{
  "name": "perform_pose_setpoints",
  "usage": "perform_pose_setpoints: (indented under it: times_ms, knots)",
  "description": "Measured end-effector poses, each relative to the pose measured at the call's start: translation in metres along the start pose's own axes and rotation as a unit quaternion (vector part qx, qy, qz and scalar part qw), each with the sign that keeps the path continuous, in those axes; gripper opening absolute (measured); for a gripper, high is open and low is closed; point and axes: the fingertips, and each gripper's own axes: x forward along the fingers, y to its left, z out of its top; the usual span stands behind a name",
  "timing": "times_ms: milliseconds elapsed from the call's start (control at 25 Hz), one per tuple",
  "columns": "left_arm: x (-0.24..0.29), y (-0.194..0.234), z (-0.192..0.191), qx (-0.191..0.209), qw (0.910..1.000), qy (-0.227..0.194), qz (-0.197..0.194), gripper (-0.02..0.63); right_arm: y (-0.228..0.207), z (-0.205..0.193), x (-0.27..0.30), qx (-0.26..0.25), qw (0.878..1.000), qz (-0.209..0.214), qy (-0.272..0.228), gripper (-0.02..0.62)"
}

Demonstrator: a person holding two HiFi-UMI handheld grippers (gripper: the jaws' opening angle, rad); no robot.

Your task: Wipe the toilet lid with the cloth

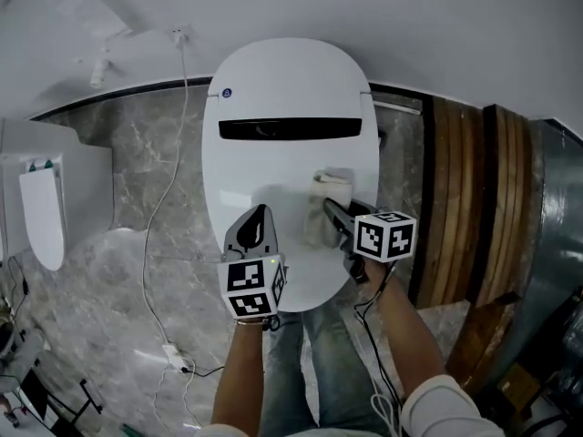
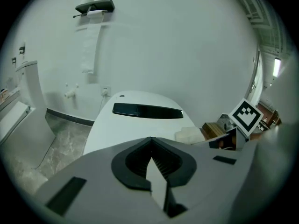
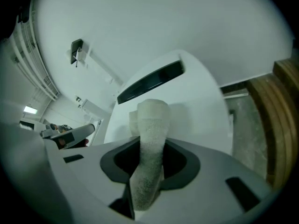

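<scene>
The white toilet lid [image 1: 273, 162] is down, with a dark strip across its back. A pale folded cloth [image 1: 330, 192] lies on the lid's right half, and my right gripper [image 1: 330, 209] is shut on it. In the right gripper view the cloth [image 3: 152, 125] runs up out of the jaws onto the lid [image 3: 201, 97]. My left gripper [image 1: 257, 226] hovers over the lid's front left, shut with nothing in it. From the left gripper view I see its closed jaws [image 2: 152, 158] aimed at the lid [image 2: 135, 125], and the cloth [image 2: 189, 134] off to the right.
Wooden slats [image 1: 469, 208] stand right of the toilet. A white fixture [image 1: 46, 208] sits at the far left on the marble floor [image 1: 155, 244]. A white cable [image 1: 173, 153] runs from a wall socket down to the floor. A paper holder [image 2: 96, 6] hangs on the wall.
</scene>
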Motion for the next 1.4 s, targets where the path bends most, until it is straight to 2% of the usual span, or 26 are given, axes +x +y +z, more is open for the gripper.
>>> perform_pose_setpoints:
  times_ms: [200,280,360,440,560,640,760,840,1000,1120,1400]
  knots:
    - [-0.002,-0.011,-0.005,0.008,0.9998,0.010,-0.012,0.012,-0.077,-0.004,-0.052,0.033,0.996,-0.083,-0.020,0.095]
    - [-0.005,-0.009,-0.011,0.006,0.9998,0.017,-0.010,0.012,-0.089,-0.008,-0.061,0.059,0.992,-0.105,-0.029,0.095]
    - [-0.011,-0.005,-0.020,0.000,0.9996,0.029,-0.002,0.012,-0.079,-0.011,-0.062,0.058,0.991,-0.116,-0.043,0.095]
    - [-0.019,0.006,-0.033,-0.006,0.9985,0.050,0.019,0.012,-0.041,-0.014,-0.051,0.033,0.994,-0.091,-0.054,0.095]
    - [-0.043,0.041,-0.052,-0.015,0.9927,0.091,0.077,0.012,0.046,-0.038,-0.007,0.018,0.999,0.006,-0.036,0.095]
    - [-0.066,0.073,-0.064,-0.040,0.9859,0.110,0.119,0.012,0.105,-0.065,0.028,0.017,0.998,0.062,-0.003,0.095]
    - [-0.096,0.112,-0.080,-0.079,0.9771,0.121,0.156,0.012,0.169,-0.102,0.072,-0.007,0.994,0.097,0.039,0.095]
    - [-0.104,0.125,-0.091,-0.075,0.9746,0.132,0.165,0.012,0.193,-0.122,0.093,-0.020,0.992,0.106,0.063,0.095]
    - [-0.096,0.117,-0.107,-0.055,0.9762,0.148,0.149,0.012,0.194,-0.142,0.111,-0.036,0.992,0.087,0.083,0.095]
    - [-0.083,0.097,-0.110,-0.060,0.9791,0.146,0.128,0.012,0.174,-0.136,0.100,-0.015,0.994,0.077,0.074,0.095]
    - [-0.037,-0.010,-0.109,-0.050,0.9865,0.154,0.021,0.012,0.078,-0.102,0.026,0.024,0.999,0.017,0.039,0.095]
